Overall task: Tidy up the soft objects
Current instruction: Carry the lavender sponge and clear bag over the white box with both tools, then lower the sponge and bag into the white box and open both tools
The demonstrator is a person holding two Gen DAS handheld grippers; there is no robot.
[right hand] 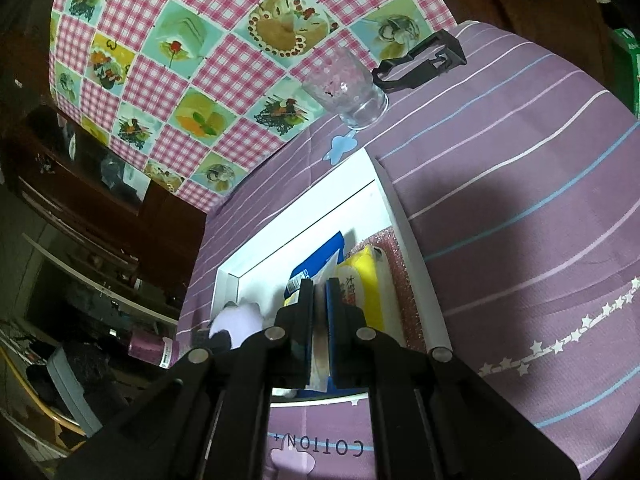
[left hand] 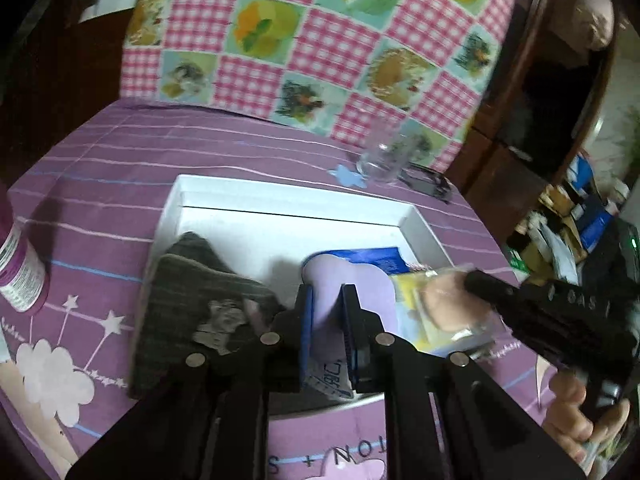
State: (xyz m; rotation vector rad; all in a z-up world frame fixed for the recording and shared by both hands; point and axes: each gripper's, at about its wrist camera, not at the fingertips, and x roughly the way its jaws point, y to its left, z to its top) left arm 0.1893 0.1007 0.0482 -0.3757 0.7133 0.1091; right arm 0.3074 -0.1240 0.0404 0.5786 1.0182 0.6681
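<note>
A shallow white box (left hand: 280, 200) lies on the purple striped cloth. Inside it, a dark grey knitted piece with a bear patch (left hand: 192, 300) sits at the left. My left gripper (left hand: 326, 296) is shut on a lilac soft pad (left hand: 360, 280), held low over the box middle. Behind the pad lies a blue packet (left hand: 372, 258). From the right, my right gripper (left hand: 472, 278) is shut on a clear packet with a beige puff (left hand: 444, 304). In the right wrist view, the right gripper (right hand: 319, 288) pinches that thin packet above the blue packet (right hand: 320, 256), a yellow packet (right hand: 360, 284) and a pink glittery sponge (right hand: 404, 280).
A clear glass (left hand: 380, 160) and a black clip-like object (right hand: 424, 64) stand beyond the box's far corner. A purple-labelled bottle (left hand: 20, 272) stands at the left. A pink chequered cloth (left hand: 320, 40) hangs behind. A person's hand (left hand: 576, 420) grips the right tool's handle.
</note>
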